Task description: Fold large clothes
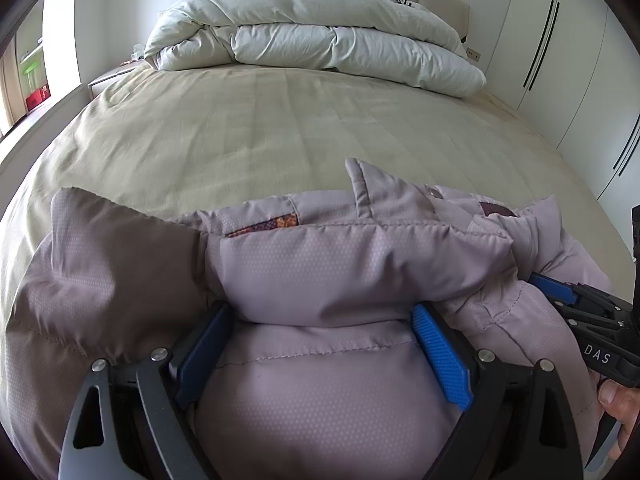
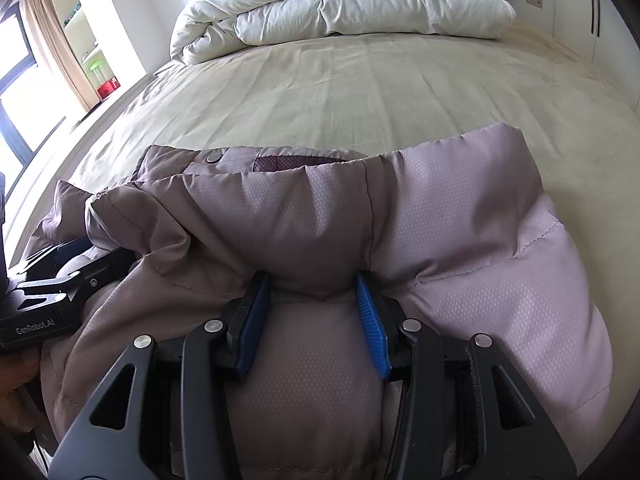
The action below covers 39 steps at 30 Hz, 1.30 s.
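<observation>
— Where is the jacket lying?

— It's bunching right ahead of both my tools, on the near edge of the bed. It's looking puffy, soft and slick, so I'm judging thin pinches would slip.

— And your grip?

— My left gripper is squeezing a fat quilted roll, jaws fairly wide. My right gripper is clamping a narrower fold. The duvet is sitting far ahead.

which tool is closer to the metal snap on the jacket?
Right, probably. The right tool grips the jacket just below the snap; the left tool grips a fold further over.
</observation>
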Each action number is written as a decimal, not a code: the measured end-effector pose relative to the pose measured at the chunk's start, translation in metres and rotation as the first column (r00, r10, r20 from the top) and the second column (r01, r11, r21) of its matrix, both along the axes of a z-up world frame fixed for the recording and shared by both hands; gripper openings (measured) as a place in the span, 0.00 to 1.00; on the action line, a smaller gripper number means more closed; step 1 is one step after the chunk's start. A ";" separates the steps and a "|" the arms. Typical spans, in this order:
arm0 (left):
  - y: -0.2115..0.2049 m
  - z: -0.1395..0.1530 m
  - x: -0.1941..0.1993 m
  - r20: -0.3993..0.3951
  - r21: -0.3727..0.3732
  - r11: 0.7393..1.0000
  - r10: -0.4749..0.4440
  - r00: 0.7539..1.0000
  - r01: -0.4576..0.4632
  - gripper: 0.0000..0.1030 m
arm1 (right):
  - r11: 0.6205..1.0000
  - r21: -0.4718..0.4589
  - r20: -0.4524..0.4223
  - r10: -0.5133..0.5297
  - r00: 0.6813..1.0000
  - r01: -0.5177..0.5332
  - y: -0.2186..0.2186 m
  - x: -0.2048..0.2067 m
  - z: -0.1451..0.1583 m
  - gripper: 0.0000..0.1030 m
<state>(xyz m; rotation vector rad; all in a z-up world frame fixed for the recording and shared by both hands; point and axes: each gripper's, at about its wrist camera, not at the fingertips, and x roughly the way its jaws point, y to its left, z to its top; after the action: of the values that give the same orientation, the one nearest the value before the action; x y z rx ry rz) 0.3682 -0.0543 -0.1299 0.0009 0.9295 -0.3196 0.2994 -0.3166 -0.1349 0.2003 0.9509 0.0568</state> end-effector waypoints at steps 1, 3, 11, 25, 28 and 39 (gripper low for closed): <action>0.000 0.000 0.000 0.000 0.000 1.000 0.000 1.000 0.000 0.91 | 1.000 0.000 0.001 0.000 1.000 0.000 0.000 0.000 0.000 0.41; 0.000 -0.001 0.000 0.000 -0.001 1.000 -0.001 1.000 0.001 0.92 | 1.000 0.002 0.001 0.000 1.000 0.000 0.000 0.000 0.000 0.41; 0.001 0.002 -0.001 0.002 -0.003 1.000 0.002 1.000 -0.002 0.92 | 1.000 -0.009 0.017 -0.006 1.000 0.006 0.003 -0.001 0.000 0.41; 0.050 0.077 -0.102 0.089 0.051 0.997 0.055 0.994 -0.060 0.87 | 0.990 0.002 0.140 0.139 0.980 -0.141 0.044 -0.084 0.090 0.43; 0.050 0.054 -0.110 0.030 0.092 0.995 0.035 0.999 -0.037 0.87 | 0.984 -0.050 0.086 0.174 0.981 -0.171 0.068 -0.092 0.081 0.43; 0.050 0.018 -0.099 -0.019 0.140 0.990 0.029 0.999 -0.026 1.00 | 0.975 -0.154 0.012 0.161 0.987 -0.157 0.090 -0.088 0.031 0.43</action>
<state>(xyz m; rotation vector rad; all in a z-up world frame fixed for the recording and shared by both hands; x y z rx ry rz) 0.2694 -0.0044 -0.1115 0.1133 0.9703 -0.2287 0.2112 -0.2268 -0.1041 -0.0189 0.9415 0.1329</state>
